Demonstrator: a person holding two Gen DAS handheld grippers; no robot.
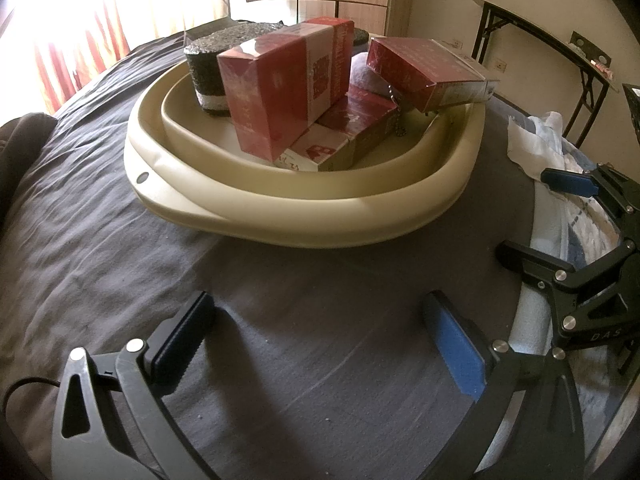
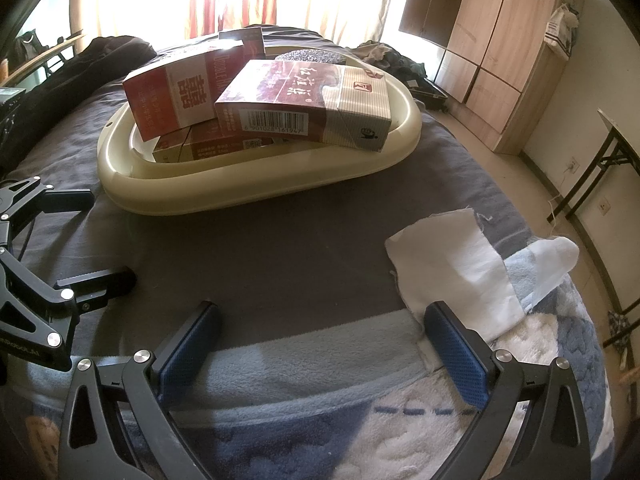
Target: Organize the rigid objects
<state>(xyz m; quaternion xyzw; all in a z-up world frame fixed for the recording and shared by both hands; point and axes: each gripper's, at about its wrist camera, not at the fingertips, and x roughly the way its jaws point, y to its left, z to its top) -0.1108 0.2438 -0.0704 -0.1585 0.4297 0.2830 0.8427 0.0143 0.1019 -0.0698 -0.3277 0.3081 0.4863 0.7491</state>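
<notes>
Red boxes fill the basin beyond both empty, spread grippers.

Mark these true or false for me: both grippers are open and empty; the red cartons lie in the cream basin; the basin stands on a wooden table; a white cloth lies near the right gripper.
1. Both the left gripper and the right gripper are open and empty. True.
2. The red cardboard cartons are piled in the cream plastic basin. True.
3. The basin stands on a wooden table. False: it rests on the dark grey bedsheet.
4. A white cloth lies beside the right gripper. True.
</notes>
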